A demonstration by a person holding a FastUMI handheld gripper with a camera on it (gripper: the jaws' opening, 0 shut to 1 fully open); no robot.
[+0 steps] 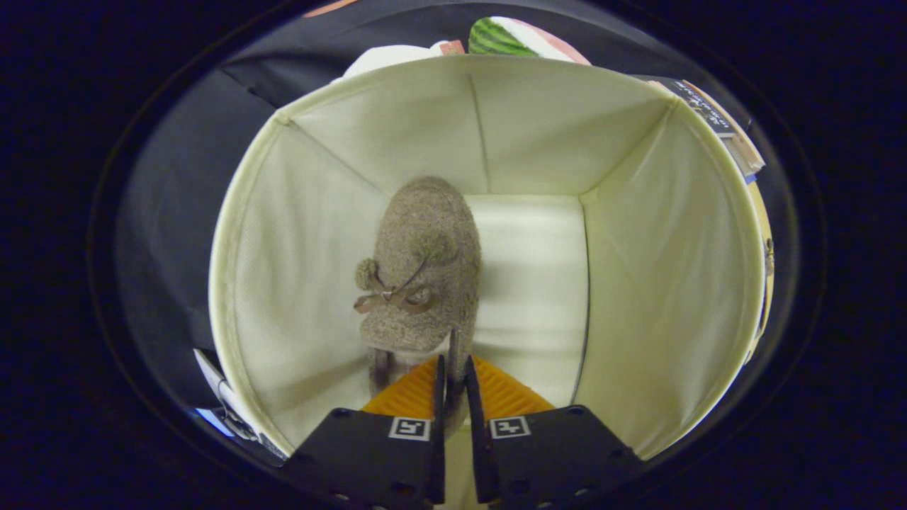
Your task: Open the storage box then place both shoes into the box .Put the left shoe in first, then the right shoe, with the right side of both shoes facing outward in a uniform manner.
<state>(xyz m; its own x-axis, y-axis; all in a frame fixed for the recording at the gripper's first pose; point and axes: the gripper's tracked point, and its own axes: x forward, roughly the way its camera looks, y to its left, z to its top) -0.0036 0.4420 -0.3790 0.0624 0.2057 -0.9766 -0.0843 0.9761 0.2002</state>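
The gripper (453, 372) is standing almost closed, its two orange fingers (407, 393) pinching the rear edge of the shoe (425, 269). This brown fuzzy shoe, with a small bow and pompoms, is hanging inside the open storage box (659, 234), toward its left wall, toe pointing to the pale bottom.

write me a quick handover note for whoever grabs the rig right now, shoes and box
Gripper: shut on the heel edge of the brown fuzzy shoe, holding it inside the box.
Storage box: open, cream lining; the shoe sits along its left side, toe pointing to the far wall, bow on top.
Done: box opened, one shoe brought in. I cannot tell from here whether it is the left one.
Left: release this shoe, fetch the other, set it beside the first on the bare floor to the right, same facing.
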